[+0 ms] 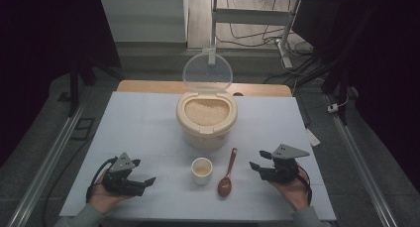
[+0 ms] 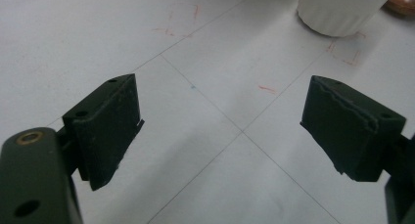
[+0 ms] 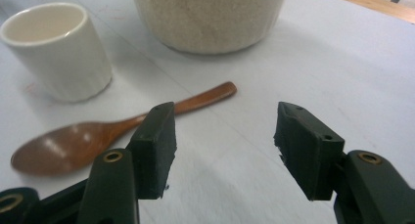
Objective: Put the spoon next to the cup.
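The wooden spoon (image 1: 227, 173) lies flat on the table (image 1: 148, 133) between the small cup (image 1: 201, 170) and the right hand-held gripper (image 1: 258, 160), whose jaws stand spread and empty, aimed at its handle. The left hand-held gripper (image 1: 143, 172) is likewise spread, idle. This looks like the approach: next, close in on the handle, then scoop from the open rice container (image 1: 206, 119).
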`<move>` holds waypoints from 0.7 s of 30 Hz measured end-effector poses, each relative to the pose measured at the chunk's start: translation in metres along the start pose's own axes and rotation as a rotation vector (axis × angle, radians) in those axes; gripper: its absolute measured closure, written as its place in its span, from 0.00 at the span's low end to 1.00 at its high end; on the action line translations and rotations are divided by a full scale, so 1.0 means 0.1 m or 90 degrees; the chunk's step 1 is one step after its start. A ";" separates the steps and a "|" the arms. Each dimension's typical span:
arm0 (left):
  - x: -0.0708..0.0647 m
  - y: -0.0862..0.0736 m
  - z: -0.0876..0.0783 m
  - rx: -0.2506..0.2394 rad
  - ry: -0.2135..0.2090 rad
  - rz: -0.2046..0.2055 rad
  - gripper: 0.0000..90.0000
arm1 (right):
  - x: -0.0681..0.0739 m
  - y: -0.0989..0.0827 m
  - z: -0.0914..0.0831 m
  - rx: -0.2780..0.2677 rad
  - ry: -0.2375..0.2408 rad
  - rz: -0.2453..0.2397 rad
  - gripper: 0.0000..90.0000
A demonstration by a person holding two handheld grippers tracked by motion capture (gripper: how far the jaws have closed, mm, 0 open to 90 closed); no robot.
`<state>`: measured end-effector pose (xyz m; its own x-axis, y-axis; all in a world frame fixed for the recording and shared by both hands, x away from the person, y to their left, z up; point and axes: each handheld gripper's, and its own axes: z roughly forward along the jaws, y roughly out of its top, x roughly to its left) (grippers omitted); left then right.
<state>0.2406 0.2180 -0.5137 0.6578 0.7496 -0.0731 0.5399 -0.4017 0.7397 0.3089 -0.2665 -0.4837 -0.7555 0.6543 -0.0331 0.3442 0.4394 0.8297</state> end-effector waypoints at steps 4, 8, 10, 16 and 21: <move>0.00 0.00 0.00 0.001 0.001 0.000 0.16 | -0.05 -0.10 -0.11 -0.001 -0.002 -0.005 0.45; 0.00 0.00 0.01 0.001 0.003 0.000 0.16 | -0.10 -0.18 -0.17 -0.005 -0.003 0.004 0.45; -0.01 0.00 0.01 0.000 0.004 0.001 0.16 | -0.10 -0.19 -0.18 -0.015 0.001 0.007 0.45; 0.00 0.00 0.01 0.000 0.006 0.001 0.15 | -0.10 -0.18 -0.21 -0.016 0.005 -0.002 0.45; 0.00 0.00 0.01 0.001 0.006 0.001 0.15 | -0.11 -0.20 -0.21 -0.015 0.006 -0.002 0.45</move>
